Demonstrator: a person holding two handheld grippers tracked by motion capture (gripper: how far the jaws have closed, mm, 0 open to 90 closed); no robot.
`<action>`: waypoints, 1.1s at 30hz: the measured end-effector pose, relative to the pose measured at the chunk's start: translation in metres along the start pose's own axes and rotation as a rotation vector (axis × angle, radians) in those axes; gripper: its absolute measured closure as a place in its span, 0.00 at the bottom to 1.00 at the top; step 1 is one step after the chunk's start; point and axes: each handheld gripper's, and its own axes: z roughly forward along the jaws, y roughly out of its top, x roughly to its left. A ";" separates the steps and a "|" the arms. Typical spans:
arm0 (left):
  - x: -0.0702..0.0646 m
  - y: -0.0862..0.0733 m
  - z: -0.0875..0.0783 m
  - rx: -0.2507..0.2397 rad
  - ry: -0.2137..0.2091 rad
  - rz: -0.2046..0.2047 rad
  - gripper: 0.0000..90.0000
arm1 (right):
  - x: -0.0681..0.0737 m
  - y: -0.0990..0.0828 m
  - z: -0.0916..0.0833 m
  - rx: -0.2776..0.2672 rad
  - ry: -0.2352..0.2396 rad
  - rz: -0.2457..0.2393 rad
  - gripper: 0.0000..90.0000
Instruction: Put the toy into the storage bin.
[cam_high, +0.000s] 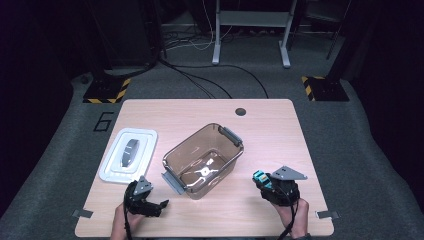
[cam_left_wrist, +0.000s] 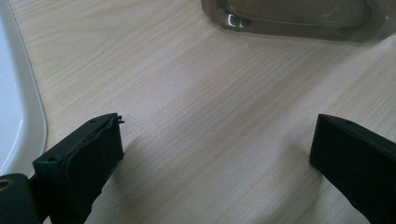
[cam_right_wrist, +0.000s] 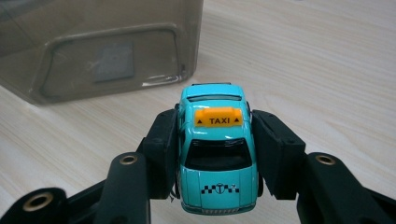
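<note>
- A pale wood-grain worktop (cam_high: 260, 125) with rounded corners stands on grey carpet in a dim room; the number 6 is marked on the floor beside its left edge.
- At the near edge, the left tongs (cam_high: 162, 204) lie low over bare wood, held by a hand (cam_high: 131, 210). In the left gripper view its two black jaws stand wide apart with nothing between them.
- On the near right, the right tongs (cam_right_wrist: 215, 154) are clamped on a toy taxi (cam_right_wrist: 217, 158), one jaw pressed against each side of it.
- The toy taxi is glossy turquoise, with black windows, a checker band on its body and an orange roof sign reading TAXI. It sits just above the wood, near the bin's wall.
- Between the two tongs and a little farther back stands a smoky, see-through plastic bin (cam_high: 204, 159), rectangular, open-topped, with grey latches at both ends.
- Left of the bin lies a flat white lid (cam_high: 128, 154) with a grey handle in its middle.
- Beyond the worktop: hazard-striped bases, black cables, and a pale metal frame's legs.
</note>
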 end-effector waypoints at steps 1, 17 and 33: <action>0.000 0.000 0.001 -0.010 0.003 -0.002 0.02 | 0.000 0.003 -0.001 -0.002 -0.004 -0.007 0.58; 0.000 0.002 0.003 -0.015 0.006 -0.015 0.02 | -0.005 0.033 -0.009 -0.019 -0.022 -0.044 0.58; -0.001 0.002 0.003 -0.009 0.010 -0.015 0.02 | -0.005 0.062 -0.014 -0.059 -0.031 -0.072 0.58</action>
